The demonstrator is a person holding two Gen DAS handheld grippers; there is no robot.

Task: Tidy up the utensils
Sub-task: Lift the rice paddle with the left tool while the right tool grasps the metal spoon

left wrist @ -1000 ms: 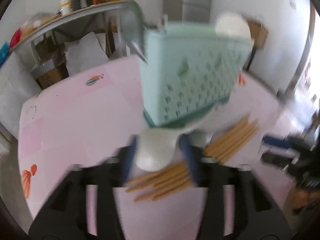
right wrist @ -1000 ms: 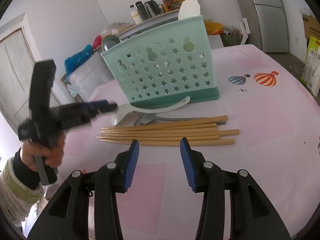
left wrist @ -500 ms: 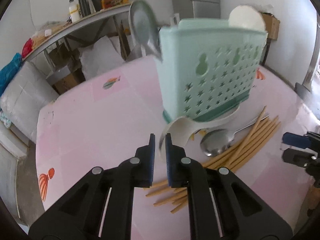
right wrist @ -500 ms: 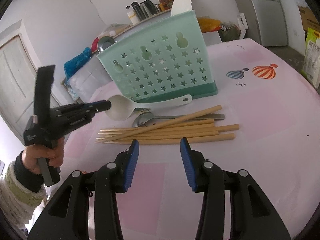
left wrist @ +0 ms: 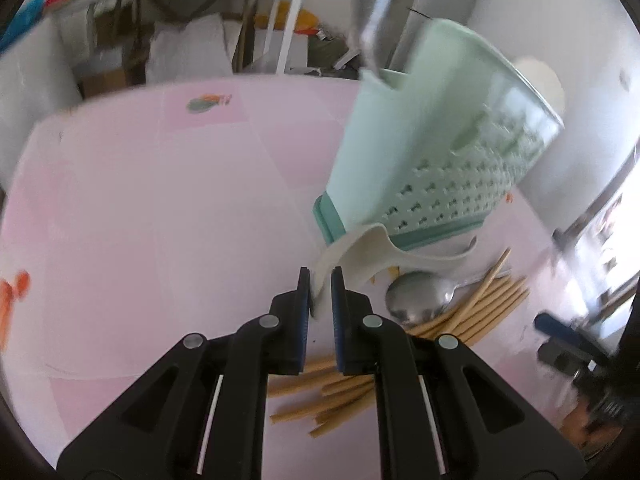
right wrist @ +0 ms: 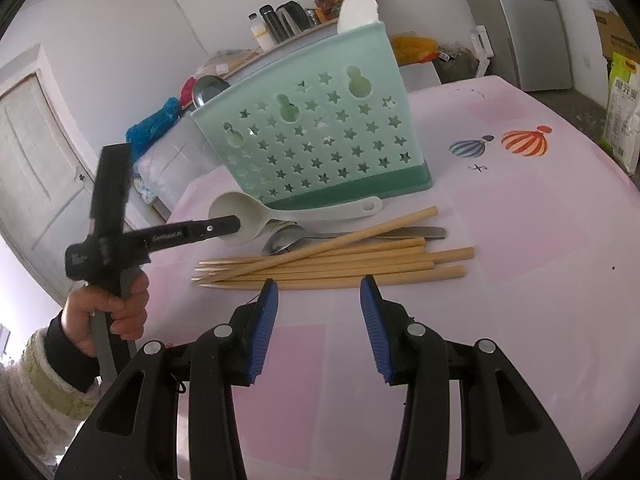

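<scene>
A mint-green utensil caddy with star holes stands on the pink table; it also shows in the left wrist view. A white spoon and a metal spoon stand in it. My left gripper is shut on the bowl rim of a white plastic spoon, lifted slightly beside the caddy; the same spoon shows in the right wrist view. A metal spoon and several wooden chopsticks lie in front of the caddy. My right gripper is open and empty, just short of the chopsticks.
The pink table has balloon prints at the right. A shelf with bottles stands behind. A fridge is at the back right. A sack stands beside the table.
My left gripper closed on the white spoon's bowl and tilted it up from the table. One chopstick shifted askew. My right gripper stayed put.
</scene>
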